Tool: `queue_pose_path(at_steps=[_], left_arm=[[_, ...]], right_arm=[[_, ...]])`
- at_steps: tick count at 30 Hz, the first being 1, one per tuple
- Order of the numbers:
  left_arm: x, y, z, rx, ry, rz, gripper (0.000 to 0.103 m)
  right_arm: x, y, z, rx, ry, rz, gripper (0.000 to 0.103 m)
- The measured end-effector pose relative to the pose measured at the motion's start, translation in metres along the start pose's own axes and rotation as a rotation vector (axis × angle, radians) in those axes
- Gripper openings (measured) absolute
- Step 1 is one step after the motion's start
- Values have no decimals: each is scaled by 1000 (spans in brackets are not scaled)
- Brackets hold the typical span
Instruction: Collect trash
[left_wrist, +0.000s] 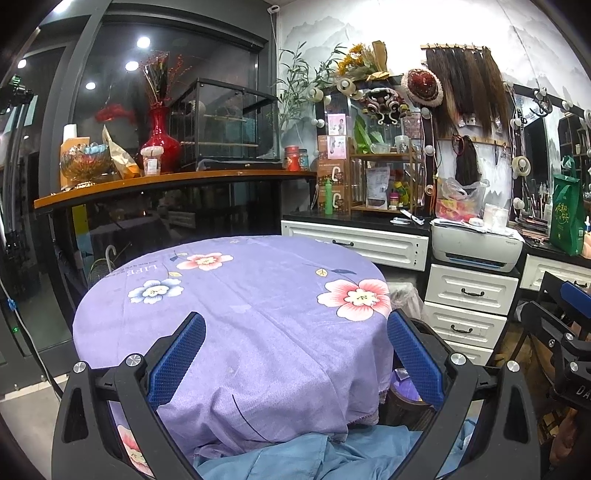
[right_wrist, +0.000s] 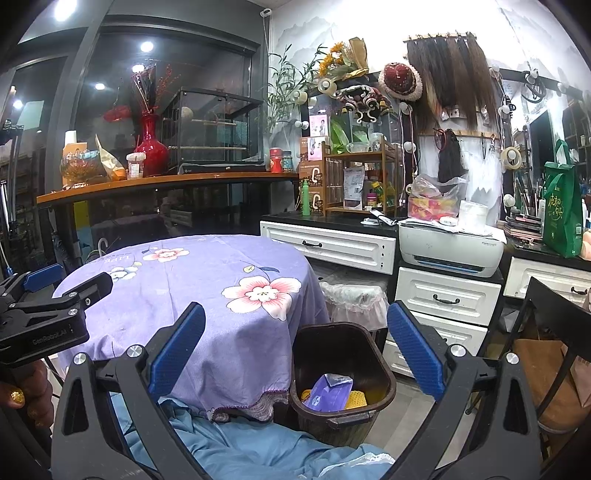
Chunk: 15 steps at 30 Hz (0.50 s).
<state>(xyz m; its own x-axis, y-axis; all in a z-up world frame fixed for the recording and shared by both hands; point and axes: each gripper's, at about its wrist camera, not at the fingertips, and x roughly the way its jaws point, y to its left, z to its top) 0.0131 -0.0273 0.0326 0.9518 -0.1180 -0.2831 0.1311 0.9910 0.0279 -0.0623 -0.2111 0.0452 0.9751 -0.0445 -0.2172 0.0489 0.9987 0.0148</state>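
A dark brown bin (right_wrist: 373, 354) stands on the floor right of the round table (right_wrist: 192, 280), which wears a purple flowered cloth. Inside the bin lie a purple packet (right_wrist: 328, 391) and a yellow piece (right_wrist: 356, 400). My right gripper (right_wrist: 295, 308) is open and empty, hovering over the table's right edge and the bin. My left gripper (left_wrist: 295, 317) is open and empty above the tabletop (left_wrist: 258, 295), where no loose item shows. It appears again as the left gripper (right_wrist: 74, 280) at the left of the right wrist view. The bin (left_wrist: 402, 402) is mostly hidden in the left wrist view.
A second bin with a clear liner (right_wrist: 354, 295) stands behind the brown one. White drawers (right_wrist: 447, 295) and a printer (right_wrist: 450, 247) line the right wall. A wooden counter (right_wrist: 166, 182) holds a red vase. Blue fabric (right_wrist: 258, 446) lies in front, and a hand (right_wrist: 22, 395) shows.
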Motion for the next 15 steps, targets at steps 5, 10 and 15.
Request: queue_pose_path(at_steps=[5, 10, 15], left_arm=[[1, -2, -1, 9, 6, 2, 98], [1, -3, -2, 10, 7, 5, 98], [1, -3, -2, 10, 8, 5, 98]], right_arm=[[-1, 2, -4, -1, 2, 2, 97], [-1, 2, -9, -1, 6, 4, 97], [1, 1, -10, -1, 9, 6, 97]])
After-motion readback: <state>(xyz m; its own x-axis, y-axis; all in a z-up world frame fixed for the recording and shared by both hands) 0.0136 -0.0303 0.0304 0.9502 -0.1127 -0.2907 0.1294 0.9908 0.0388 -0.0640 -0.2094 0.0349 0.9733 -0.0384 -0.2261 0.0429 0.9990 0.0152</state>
